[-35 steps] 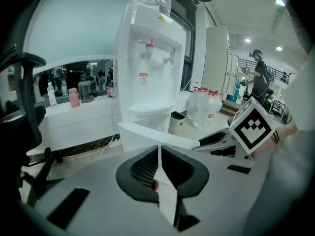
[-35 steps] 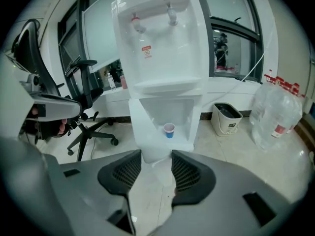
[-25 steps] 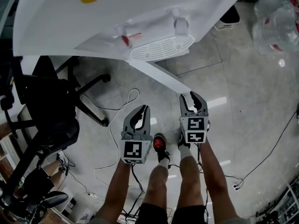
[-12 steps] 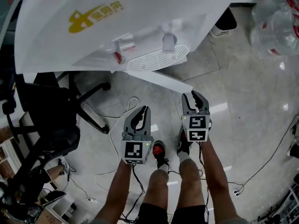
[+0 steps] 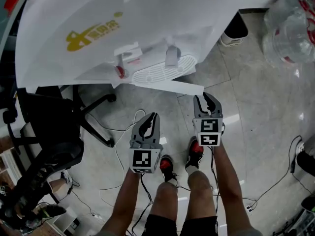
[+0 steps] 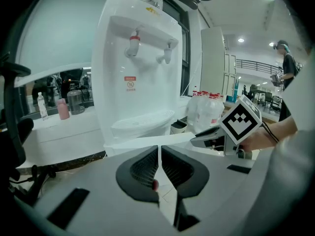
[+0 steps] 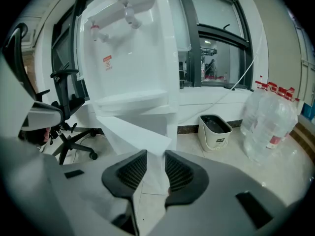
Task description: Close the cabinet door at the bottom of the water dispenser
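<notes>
The bin (image 7: 215, 131) by the wall is dark inside — contents unclear. The cabinet door (image 5: 170, 86) stands ajar at the dispenser's (image 5: 147, 28) foot, nearer shut than a second ago. My right claw (image 5: 207, 101), just narrowing, is part-open and empty — door edge just ahead. Left claw (image 5: 150, 119): pinched together, empty.

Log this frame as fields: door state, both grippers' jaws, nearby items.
door: cabinet door of the water dispenser swung open, not yet closed
left gripper: jaws together, empty, short of the door
right gripper: jaws apart, just been closing; the door's free edge lines up with the gap, pads not on it
nearby: office chair on the left; water bottles and bin on the right
</notes>
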### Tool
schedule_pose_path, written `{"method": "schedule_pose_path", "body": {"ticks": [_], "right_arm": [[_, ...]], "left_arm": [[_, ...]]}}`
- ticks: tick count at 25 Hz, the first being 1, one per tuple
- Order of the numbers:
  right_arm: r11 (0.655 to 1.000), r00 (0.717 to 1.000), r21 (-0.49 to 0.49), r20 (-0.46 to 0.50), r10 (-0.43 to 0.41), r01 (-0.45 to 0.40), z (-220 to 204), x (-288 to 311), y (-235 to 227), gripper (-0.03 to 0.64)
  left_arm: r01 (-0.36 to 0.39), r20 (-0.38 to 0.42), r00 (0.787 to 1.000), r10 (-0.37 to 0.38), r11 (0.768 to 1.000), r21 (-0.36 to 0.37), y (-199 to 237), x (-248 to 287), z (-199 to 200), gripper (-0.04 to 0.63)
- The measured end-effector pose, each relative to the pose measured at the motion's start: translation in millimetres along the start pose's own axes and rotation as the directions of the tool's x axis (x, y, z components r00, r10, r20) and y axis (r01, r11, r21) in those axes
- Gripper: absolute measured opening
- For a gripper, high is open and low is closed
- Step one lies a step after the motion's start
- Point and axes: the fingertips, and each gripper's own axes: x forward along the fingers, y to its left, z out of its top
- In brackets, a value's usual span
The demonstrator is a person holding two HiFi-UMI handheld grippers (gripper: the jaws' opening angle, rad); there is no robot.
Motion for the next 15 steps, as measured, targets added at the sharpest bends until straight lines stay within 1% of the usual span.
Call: {"method": "schedule_pose_path", "body": {"ticks": [10,15], "right_arm": [[0.999,0.999,-0.022,0.037,-0.023,0.024,23,22,-20,0.121],[0.999,0.998,-0.028,0.055,-0.023,0.024,33,31,-26,0.120]], "left_arm": [[-0.013,0.025,1.000,0.013,1.000,0.010,10,15,5,0.040],[-0.018,0.051,0.999,0.017,1.000,0.012,11,23,13,0.040]]}}
